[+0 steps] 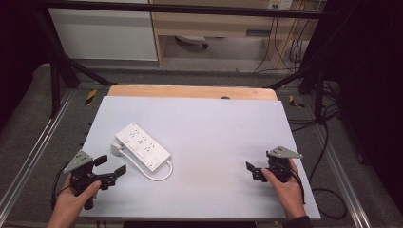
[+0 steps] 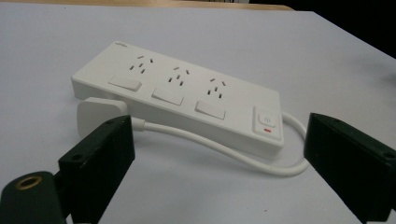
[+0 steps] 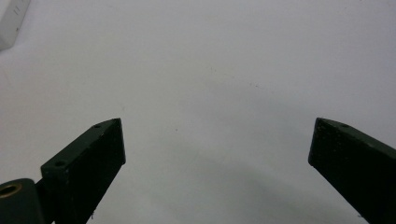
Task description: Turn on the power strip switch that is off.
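Observation:
A white power strip (image 1: 142, 145) with three sockets and a red-marked switch lies on the left half of the white table top (image 1: 218, 128). Its white cable (image 1: 159, 175) loops round the near end to a white plug (image 1: 117, 149) beside the strip. My left gripper (image 1: 113, 164) stands open just left of the strip. In the left gripper view the strip (image 2: 187, 100), plug (image 2: 95, 114) and cable (image 2: 243, 158) lie just beyond the open left gripper (image 2: 219, 128). My right gripper (image 1: 259, 161) is open over bare table at the right, as the right gripper (image 3: 217, 123) also shows in its own view.
A wooden table edge (image 1: 190, 91) runs along the far side. Black frame legs and cables stand on the floor to the left and right. A corner of the power strip (image 3: 9, 21) appears at the top left of the right gripper view.

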A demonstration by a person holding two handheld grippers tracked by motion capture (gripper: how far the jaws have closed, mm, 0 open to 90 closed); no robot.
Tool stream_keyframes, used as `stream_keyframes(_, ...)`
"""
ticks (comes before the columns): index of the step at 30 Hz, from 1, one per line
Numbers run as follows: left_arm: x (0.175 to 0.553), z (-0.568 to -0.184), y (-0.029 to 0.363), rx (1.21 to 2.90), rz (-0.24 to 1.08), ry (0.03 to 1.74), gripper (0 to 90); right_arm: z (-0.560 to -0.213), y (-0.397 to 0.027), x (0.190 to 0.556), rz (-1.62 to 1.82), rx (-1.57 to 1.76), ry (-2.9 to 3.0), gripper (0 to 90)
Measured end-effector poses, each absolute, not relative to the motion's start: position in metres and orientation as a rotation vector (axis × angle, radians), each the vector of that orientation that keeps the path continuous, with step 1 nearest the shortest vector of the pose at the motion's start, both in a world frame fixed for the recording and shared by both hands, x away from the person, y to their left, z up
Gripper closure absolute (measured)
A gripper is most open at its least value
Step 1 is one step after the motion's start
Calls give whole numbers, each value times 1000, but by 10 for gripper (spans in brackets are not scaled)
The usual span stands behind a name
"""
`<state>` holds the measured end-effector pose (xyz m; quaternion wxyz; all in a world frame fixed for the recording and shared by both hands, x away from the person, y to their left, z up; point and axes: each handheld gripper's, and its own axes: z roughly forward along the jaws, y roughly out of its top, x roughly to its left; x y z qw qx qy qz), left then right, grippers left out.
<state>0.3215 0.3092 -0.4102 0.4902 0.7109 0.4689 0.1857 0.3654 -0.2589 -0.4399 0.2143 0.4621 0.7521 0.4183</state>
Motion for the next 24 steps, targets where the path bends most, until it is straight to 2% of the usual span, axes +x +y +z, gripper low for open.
stream_keyframes(24,354,-396,307,1718,458,1154,89,-442,-254,367,1148,1257,2119,42)
